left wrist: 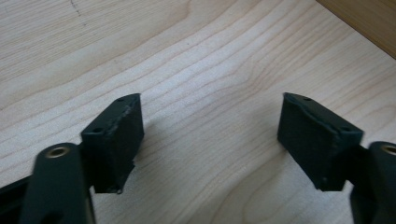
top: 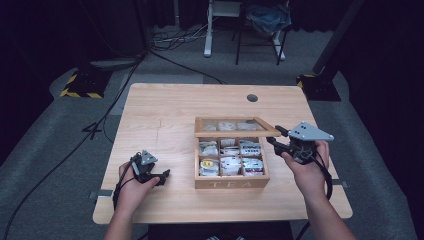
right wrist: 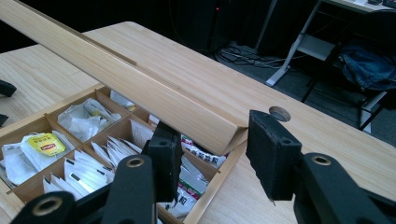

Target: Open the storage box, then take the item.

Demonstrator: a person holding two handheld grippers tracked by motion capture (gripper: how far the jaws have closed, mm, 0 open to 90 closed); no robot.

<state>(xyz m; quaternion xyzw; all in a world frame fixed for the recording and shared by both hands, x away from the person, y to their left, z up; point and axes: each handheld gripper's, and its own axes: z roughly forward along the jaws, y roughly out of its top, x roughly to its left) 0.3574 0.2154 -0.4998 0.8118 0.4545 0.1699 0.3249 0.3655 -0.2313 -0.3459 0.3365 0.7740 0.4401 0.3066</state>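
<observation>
A wooden tea box [top: 231,184] marked TEA stands right of the table's middle, its compartments full of tea bags [top: 230,162]. Its glass-paned lid [top: 235,132] is raised and tilted over the back row. My right gripper [top: 275,136] is at the lid's right front corner. In the right gripper view the gripper [right wrist: 215,154] is shut on that corner of the lid [right wrist: 140,88], above the tea bags [right wrist: 84,116]. My left gripper [top: 165,175] rests low at the table's front left, apart from the box. Its jaws [left wrist: 210,140] are open over bare wood.
The light wooden table [top: 160,115] has a round cable hole [top: 252,98] at the back right. Beyond the table are a white desk frame [top: 209,30], a chair with cloth on it [top: 267,20] and cables on the floor.
</observation>
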